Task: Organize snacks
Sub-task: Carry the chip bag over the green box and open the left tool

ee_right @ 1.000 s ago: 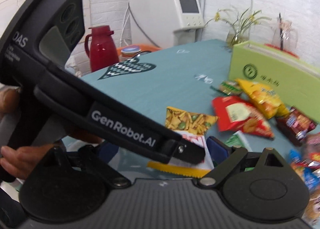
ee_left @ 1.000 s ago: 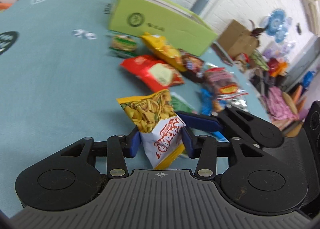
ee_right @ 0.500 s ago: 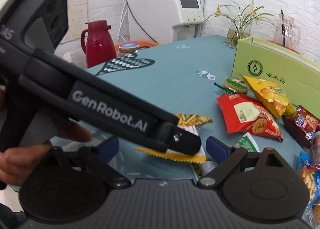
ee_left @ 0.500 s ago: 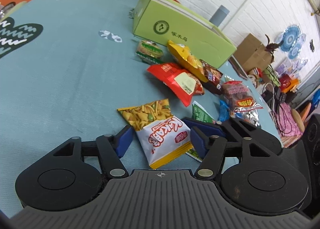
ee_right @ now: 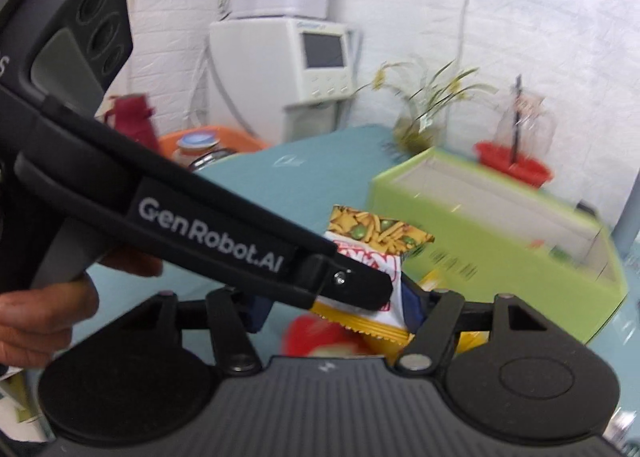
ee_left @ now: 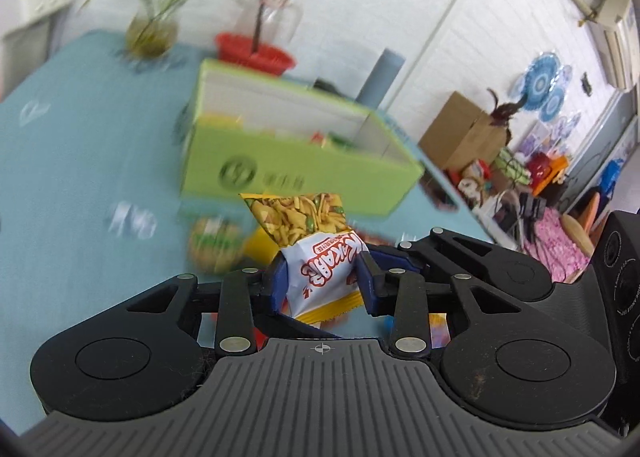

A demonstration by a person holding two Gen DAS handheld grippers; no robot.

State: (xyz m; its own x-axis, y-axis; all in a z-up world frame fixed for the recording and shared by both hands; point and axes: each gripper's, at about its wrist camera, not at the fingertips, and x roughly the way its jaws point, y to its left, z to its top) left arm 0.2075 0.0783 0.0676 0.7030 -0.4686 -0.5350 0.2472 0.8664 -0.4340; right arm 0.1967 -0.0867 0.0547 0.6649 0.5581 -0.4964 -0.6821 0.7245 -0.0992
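A white and yellow snack packet (ee_left: 316,253) with pea sticks printed on top hangs above the teal table (ee_left: 80,161), just before the open green box (ee_left: 304,173). My left gripper (ee_left: 321,271) is closing, and its blue pads press the packet's lower half from both sides. In the right wrist view the left gripper's black body (ee_right: 208,233) crosses the frame, a hand (ee_right: 40,317) holding it. The packet (ee_right: 376,233) sticks up behind it. My right gripper (ee_right: 334,305) is closing around that tip. Its right pad touches the packet's side, and its left pad stands apart.
A blurred green packet (ee_left: 216,245) and a yellow one lie on the table under the lifted packet, and a red packet (ee_right: 320,337) lies below the right gripper. A vase of plants (ee_left: 152,33) and a glass jug (ee_left: 264,29) stand behind the box (ee_right: 480,225).
The left gripper's jaws have closed on the packet and lifted it off the table toward the green box. The right gripper's jaws have narrowed, and it has risen alongside.
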